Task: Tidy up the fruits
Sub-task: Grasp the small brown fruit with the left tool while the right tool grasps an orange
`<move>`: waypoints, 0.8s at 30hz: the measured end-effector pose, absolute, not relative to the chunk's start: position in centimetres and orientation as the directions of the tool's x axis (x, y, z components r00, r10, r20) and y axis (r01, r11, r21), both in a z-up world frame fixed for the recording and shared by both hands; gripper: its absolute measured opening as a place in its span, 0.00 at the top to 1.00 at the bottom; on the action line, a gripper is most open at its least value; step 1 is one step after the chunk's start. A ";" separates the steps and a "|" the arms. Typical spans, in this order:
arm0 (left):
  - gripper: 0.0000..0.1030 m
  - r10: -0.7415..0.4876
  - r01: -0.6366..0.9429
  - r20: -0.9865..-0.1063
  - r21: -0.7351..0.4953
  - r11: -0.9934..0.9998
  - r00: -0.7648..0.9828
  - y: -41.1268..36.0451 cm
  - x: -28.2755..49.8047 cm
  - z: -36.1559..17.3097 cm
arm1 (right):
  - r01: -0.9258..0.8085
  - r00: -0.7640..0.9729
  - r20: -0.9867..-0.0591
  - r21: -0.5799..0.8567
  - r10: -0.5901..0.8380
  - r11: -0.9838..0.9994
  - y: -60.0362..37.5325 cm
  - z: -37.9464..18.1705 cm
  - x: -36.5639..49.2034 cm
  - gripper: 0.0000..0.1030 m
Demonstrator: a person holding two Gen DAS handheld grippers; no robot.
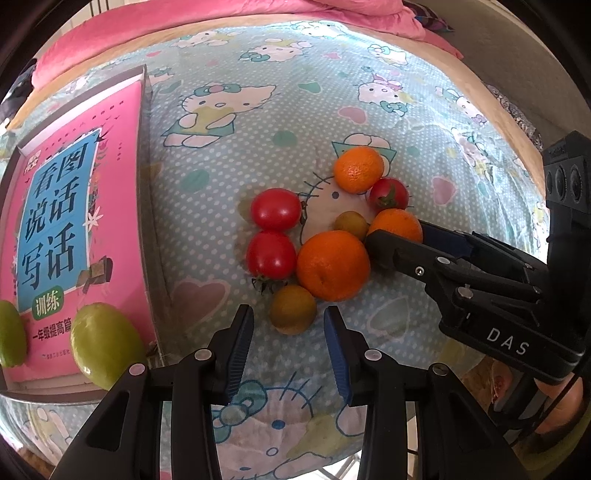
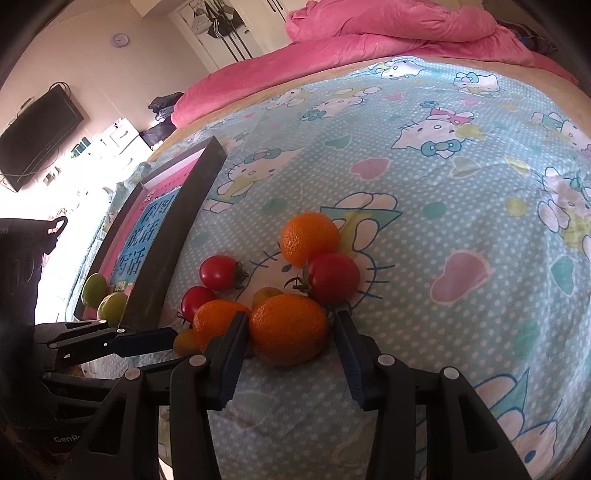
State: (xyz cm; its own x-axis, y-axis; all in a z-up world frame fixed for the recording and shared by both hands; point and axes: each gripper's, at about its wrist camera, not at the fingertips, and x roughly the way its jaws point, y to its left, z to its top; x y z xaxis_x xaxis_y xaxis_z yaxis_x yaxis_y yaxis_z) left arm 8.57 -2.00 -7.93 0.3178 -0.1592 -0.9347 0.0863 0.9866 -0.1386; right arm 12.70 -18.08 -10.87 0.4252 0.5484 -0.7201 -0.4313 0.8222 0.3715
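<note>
A cluster of fruit lies on the bed sheet: three oranges, three red tomatoes and two small olive-yellow fruits. My left gripper (image 1: 289,325) is open, its fingers either side of and just short of one small olive fruit (image 1: 292,309), beside a large orange (image 1: 333,265). My right gripper (image 2: 291,332) is open with its fingers around another orange (image 2: 289,328), also visible in the left wrist view (image 1: 397,223). Whether the pads touch it I cannot tell. Two green fruits (image 1: 105,343) lie in a box lid over a pink book (image 1: 70,221).
The box lid's dark wall (image 2: 177,236) stands left of the cluster. A tomato (image 2: 333,277) and an orange (image 2: 309,237) sit just beyond the right gripper. A pink duvet (image 2: 388,33) lies at the far end of the bed.
</note>
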 end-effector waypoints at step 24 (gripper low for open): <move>0.74 -0.215 0.064 -0.899 -0.207 0.976 0.382 -0.2 7.2 -5.5 | -0.416 0.488 -0.705 0.330 0.514 0.847 -19.8 -9.3 10.5 0.58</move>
